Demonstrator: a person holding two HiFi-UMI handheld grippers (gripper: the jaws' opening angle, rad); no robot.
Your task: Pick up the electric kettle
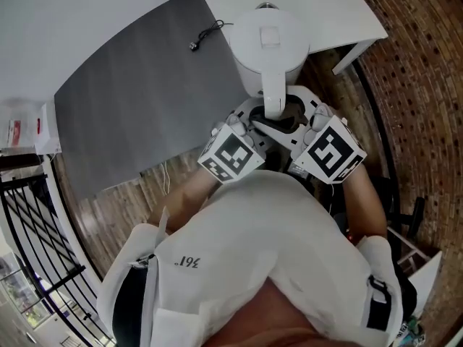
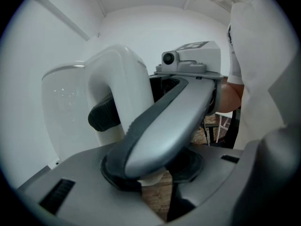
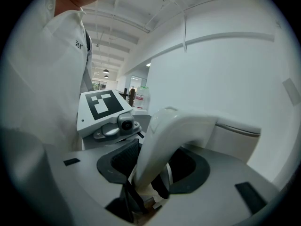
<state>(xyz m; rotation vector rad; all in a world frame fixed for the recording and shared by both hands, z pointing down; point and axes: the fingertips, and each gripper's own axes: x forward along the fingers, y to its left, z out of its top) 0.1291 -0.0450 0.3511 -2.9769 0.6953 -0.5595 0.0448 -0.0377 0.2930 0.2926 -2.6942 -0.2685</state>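
Observation:
The white electric kettle (image 1: 268,42) hangs in front of me, its lid upward and its handle (image 1: 273,92) toward my body. My left gripper (image 1: 253,125) and right gripper (image 1: 300,125) meet at the handle's lower end from either side. In the left gripper view the arched handle (image 2: 117,84) is pinched between a black pad (image 2: 101,114) and a grey finger (image 2: 164,121); my left gripper (image 2: 124,124) is shut on it. In the right gripper view the handle (image 3: 174,135) runs down between dark pads (image 3: 123,160), with my right gripper (image 3: 148,175) shut on it. The kettle's base is hidden.
A grey mat (image 1: 145,100) covers the white table (image 1: 325,6), with a black cable (image 1: 206,33) lying near its far edge. Brick-patterned floor (image 1: 419,85) lies to the right, wooden floor (image 1: 145,186) near my feet, and a black railing (image 1: 36,223) at the left.

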